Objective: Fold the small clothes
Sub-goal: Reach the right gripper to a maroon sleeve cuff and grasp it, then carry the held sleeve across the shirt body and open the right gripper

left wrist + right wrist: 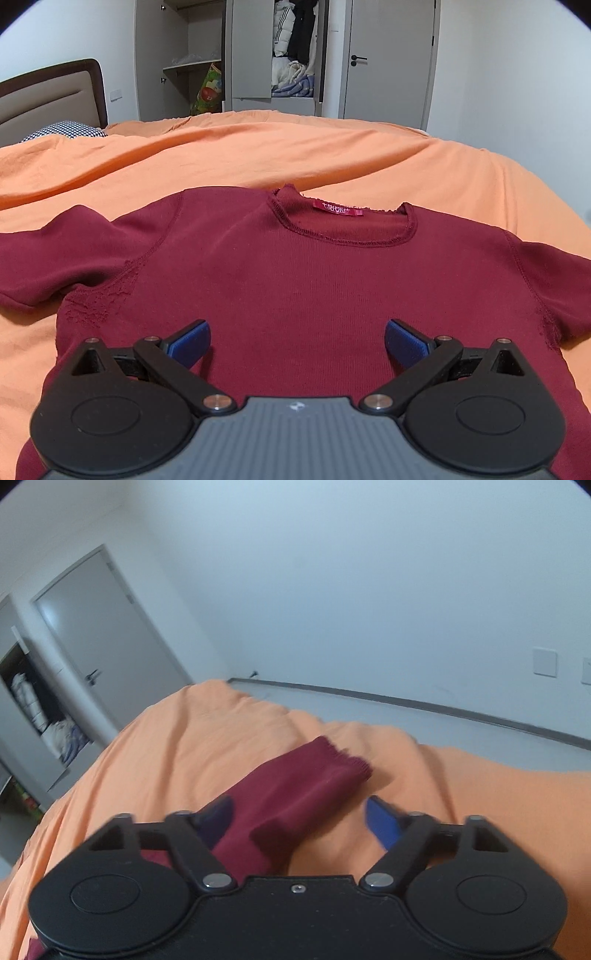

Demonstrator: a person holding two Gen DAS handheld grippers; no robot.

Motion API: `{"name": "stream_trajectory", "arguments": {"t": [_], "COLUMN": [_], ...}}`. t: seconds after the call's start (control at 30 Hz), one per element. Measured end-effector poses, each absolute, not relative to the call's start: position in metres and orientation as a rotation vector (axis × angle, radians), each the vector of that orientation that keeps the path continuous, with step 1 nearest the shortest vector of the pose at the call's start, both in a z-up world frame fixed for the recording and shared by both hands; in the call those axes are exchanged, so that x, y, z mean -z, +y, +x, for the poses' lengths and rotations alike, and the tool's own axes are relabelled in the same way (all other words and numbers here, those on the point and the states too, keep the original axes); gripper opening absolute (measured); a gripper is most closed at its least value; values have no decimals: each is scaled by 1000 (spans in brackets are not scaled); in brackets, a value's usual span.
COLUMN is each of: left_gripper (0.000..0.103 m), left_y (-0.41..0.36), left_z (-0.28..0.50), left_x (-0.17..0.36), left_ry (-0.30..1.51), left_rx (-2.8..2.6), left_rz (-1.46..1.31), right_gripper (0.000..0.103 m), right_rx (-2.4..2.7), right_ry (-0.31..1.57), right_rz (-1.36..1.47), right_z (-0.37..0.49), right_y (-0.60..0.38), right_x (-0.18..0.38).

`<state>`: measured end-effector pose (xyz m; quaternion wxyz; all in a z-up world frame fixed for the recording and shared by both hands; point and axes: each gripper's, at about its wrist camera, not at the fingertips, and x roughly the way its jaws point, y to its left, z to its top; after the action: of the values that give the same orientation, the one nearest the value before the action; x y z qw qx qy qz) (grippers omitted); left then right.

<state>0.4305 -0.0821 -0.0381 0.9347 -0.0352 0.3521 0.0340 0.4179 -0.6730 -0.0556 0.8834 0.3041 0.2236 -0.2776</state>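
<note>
A small dark red shirt (295, 273) lies flat and face up on the orange bedspread (258, 158), collar (343, 225) away from me, both sleeves spread out. My left gripper (297, 341) hovers open over the shirt's chest, blue pads wide apart, nothing between them. In the right wrist view one red sleeve (306, 782) stretches away across the orange bedspread (480, 794), its cuff at the far end. My right gripper (299, 819) is open above that sleeve, its left finger over the cloth and the right finger over bare bedspread.
A padded headboard (51, 96) and a patterned pillow (62, 131) sit at the far left. Beyond the bed stand an open wardrobe (291, 55) with clothes and a grey door (388, 59). White wall and baseboard (443, 705) run past the bed's far edge.
</note>
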Motion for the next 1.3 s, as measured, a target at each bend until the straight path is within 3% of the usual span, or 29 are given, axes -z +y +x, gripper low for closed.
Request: {"name": "stream_trajectory", "arguments": {"t": [0.1, 0.13, 0.17, 0.5, 0.9, 1.1, 1.3], "left_gripper": [103, 103, 103, 103, 103, 103, 103], "left_y": [-82, -82, -82, -61, -6, 39, 78], "left_z": [433, 433, 434, 430, 408, 394, 383], "left_x": [32, 30, 28, 6, -30, -43, -45], "left_ry": [721, 722, 724, 718, 639, 596, 574], "left_rx": [-79, -89, -100, -100, -138, -220, -304], "left_rz": [-60, -49, -37, -56, -144, -201, -242], "right_gripper": [39, 17, 6, 6, 6, 6, 6], "right_rx": [624, 638, 642, 458, -67, -296, -460], "right_ry": [481, 488, 488, 329, 158, 193, 294], "right_rz": [603, 583, 568, 416, 200, 162, 115], "right_z": [426, 429, 431, 437, 467, 483, 487], "right_y": [-677, -677, -676, -616, -432, -328, -210], "right_x": [55, 54, 53, -28, -142, -147, -113]}}
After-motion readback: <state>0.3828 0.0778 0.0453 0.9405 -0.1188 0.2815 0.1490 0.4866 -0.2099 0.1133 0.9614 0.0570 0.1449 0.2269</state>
